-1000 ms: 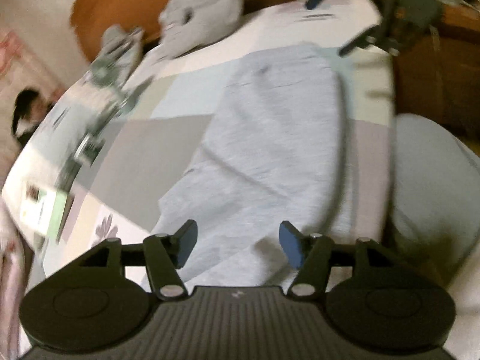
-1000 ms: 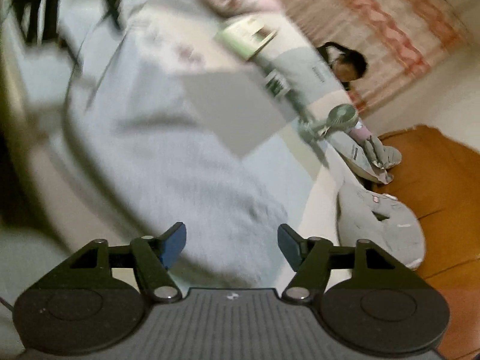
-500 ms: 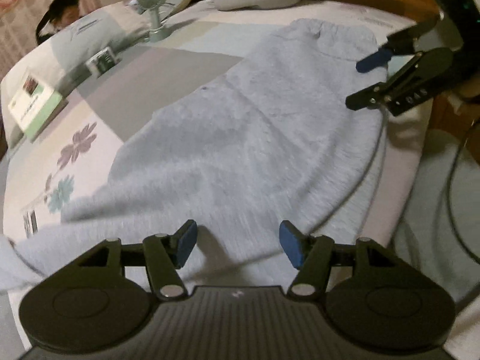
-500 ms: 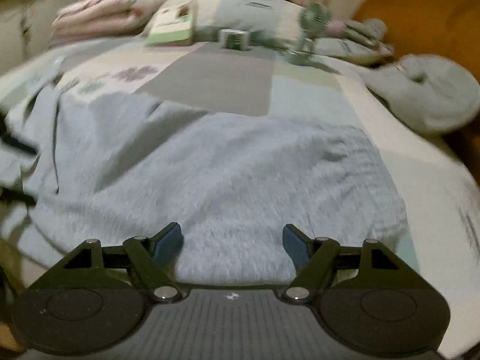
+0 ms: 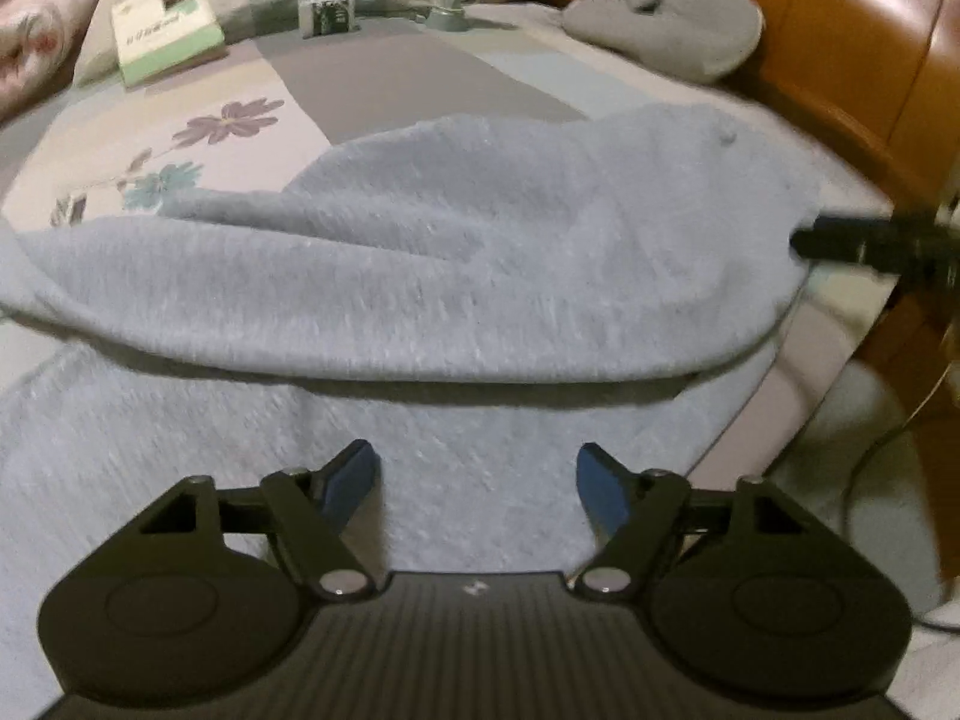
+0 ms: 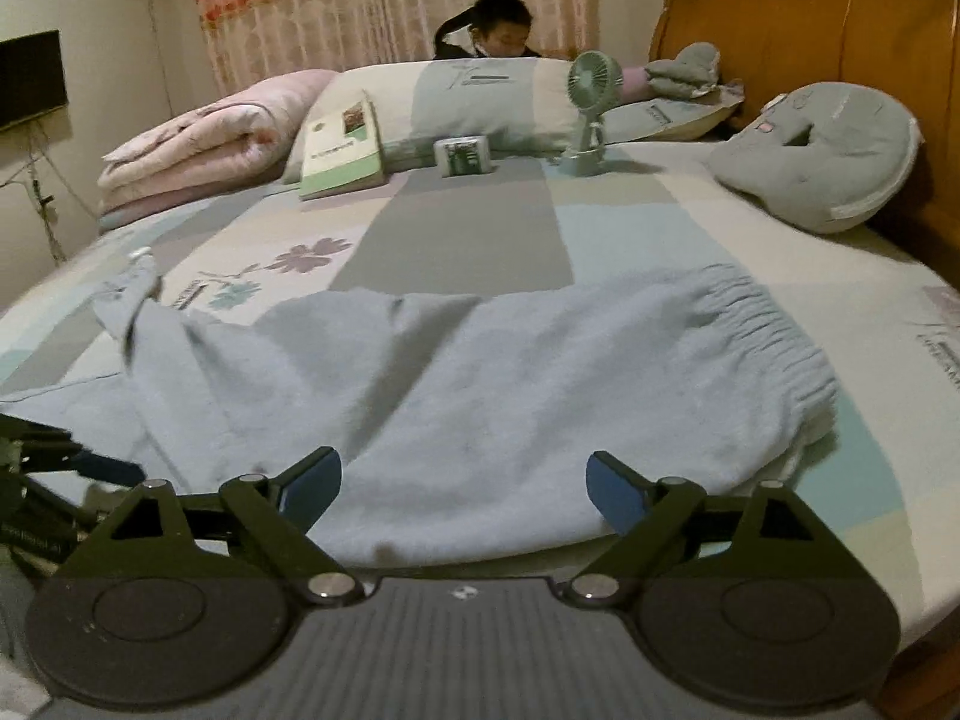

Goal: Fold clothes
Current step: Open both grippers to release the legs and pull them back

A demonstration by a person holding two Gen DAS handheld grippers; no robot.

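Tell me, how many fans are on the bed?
1: a small green stand fan beside the little green box, before the pillows. Others may be hidden.

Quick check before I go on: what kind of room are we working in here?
A bedroom, most likely. The light blue garment lies on a bed with a patchwork sheet, pillows and a wooden headboard, with a curtain behind.

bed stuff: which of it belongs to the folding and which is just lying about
For the folding:
- light blue fleece trousers
- left gripper, fingers opening, nothing between them
- right gripper, the same

Lying about:
- green book
- small desk fan
- grey cushion
- pink quilt
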